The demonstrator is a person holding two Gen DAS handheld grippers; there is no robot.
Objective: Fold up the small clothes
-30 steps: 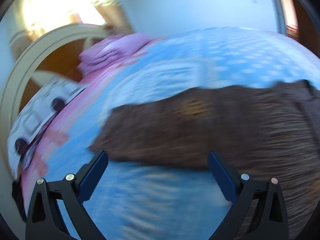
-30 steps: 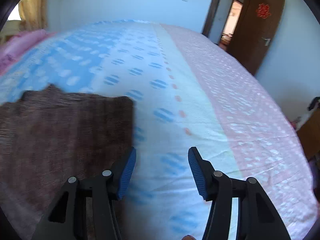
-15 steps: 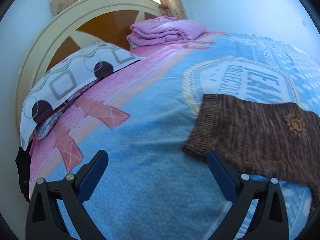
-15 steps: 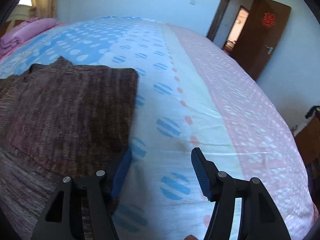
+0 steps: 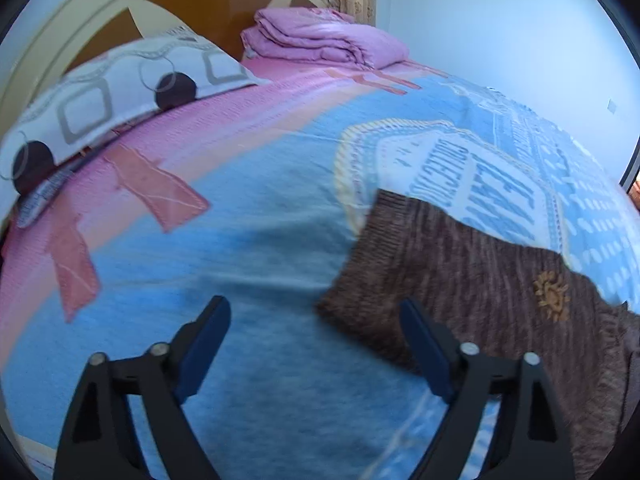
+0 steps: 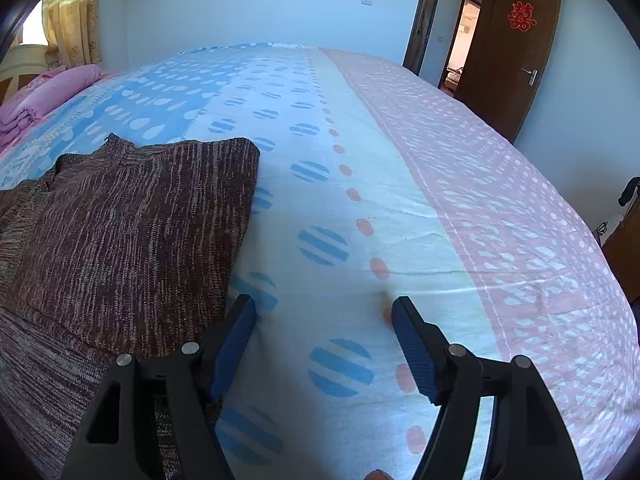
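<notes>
Sweater: brown knitted sweater (image 5: 472, 280) lies flat on the bed cover (image 5: 248, 264), partly folded; in right wrist view (image 6: 132, 232) a folded layer lies on top, its right edge straight.
Emblem: small gold sun emblem (image 5: 551, 295) on the knit, seen in left wrist view, toward the right.
Left gripper: left gripper (image 5: 316, 330) has jaws apart and closing. Between them is mostly blue cover and the near left corner of the sweater. Right finger is over the sweater's edge, left finger over bare cover; pads do not press on cloth.
Right gripper: right gripper (image 6: 323, 322) has jaws apart and opening, only bed cover between them. Left finger is just beside the sweater's right edge; touching or not, cannot tell.
Bed cover: blue w/ white print on the left part, pale w/ striped dots in the middle, pink on the right.
Far end: patterned pillow (image 5: 116, 92) and folded pink quilt (image 5: 324, 40) at the cream headboard (image 5: 80, 24).
Room: brown door (image 6: 516, 40) stands open, far right.
</notes>
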